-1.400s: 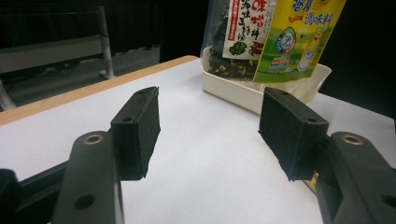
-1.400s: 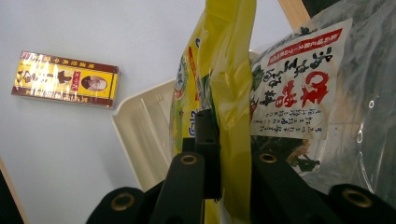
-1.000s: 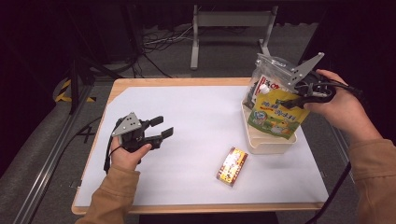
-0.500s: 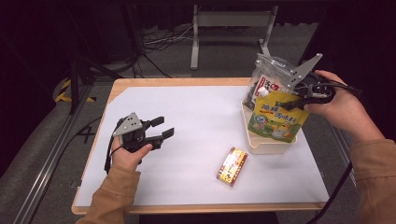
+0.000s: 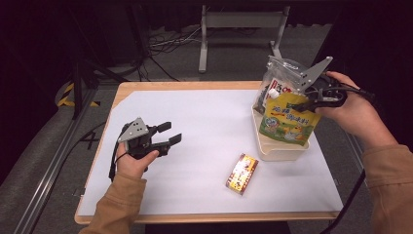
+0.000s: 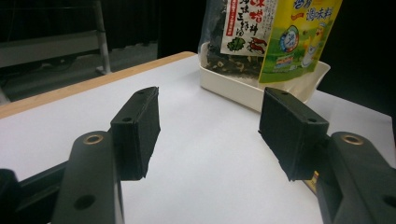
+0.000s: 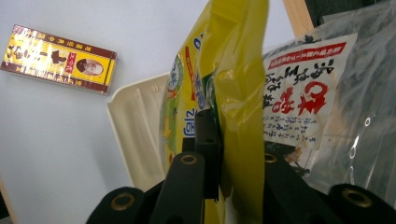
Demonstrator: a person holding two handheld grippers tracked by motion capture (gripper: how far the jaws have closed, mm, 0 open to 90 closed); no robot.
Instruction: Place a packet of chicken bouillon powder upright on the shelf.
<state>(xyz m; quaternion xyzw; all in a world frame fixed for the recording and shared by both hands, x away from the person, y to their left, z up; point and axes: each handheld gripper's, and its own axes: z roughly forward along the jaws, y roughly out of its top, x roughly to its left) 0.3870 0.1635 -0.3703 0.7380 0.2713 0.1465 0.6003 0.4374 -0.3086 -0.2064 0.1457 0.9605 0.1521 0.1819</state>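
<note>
The right gripper (image 5: 306, 103) is closed on the top of the yellow pouch (image 5: 287, 122), which stands in the white tray (image 5: 277, 148) beside a clear bag (image 5: 278, 80). The left gripper (image 5: 168, 134) rests open and empty. If the pouch leans on release, it may tip over the tray's low wall.

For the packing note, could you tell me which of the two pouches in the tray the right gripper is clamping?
The yellow pouch, pinched near its top; the clear dark-filled pouch stands behind it, ungripped.

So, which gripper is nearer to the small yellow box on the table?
Left. The left gripper is open above the bare table, across from the small yellow box; the right gripper is farther, shut on the yellow pouch over the tray.
</note>
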